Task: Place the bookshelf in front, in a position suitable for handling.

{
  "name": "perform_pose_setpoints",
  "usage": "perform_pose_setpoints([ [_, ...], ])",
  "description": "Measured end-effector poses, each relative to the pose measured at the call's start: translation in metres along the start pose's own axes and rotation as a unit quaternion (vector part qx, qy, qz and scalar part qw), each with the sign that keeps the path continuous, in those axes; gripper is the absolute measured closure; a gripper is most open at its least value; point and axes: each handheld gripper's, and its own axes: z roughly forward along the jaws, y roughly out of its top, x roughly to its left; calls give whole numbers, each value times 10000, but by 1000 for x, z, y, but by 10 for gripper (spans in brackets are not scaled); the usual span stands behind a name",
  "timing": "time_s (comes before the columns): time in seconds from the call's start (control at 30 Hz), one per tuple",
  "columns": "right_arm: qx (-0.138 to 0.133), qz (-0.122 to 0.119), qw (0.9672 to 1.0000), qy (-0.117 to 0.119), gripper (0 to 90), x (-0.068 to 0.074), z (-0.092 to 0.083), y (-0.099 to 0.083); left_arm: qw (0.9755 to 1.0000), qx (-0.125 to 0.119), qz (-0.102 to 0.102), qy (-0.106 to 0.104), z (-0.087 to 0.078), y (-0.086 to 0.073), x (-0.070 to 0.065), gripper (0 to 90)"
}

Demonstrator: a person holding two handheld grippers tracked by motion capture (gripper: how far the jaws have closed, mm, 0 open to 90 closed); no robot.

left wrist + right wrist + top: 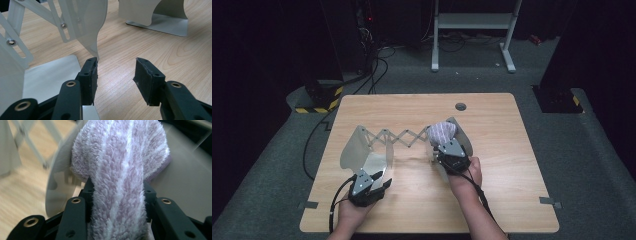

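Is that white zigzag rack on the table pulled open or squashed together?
Pulled open. The rack has its crossed lattice arms spread into wide diamonds, and its two end plates stand well apart on the table.

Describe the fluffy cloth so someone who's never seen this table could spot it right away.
On the light wooden table, find the white metal accordion-style expanding rack. At its right end, the right gripper pinches a fluffy lilac-and-white striped cloth. It is the one soft, fuzzy thing among hard metal plates.
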Motion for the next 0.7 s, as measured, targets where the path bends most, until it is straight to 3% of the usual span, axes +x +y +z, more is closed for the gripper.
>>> perform_pose_setpoints([
  [0.13,-406,69,9991,-130,609,-8,-15,17,10000,2,-9,0,0,0,0,529],
  [0.23,-476,104,9987,-179,609,-11,-18,21,10000,-3,0,-2,0,0,0,529],
  [0.5,93,-25,9999,-55,608,1,4,-6,10000,0,1,-3,0,0,0,529],
  [0.7,645,-125,9978,117,608,9,25,-36,10000,12,-4,-2,0,0,0,529],
])
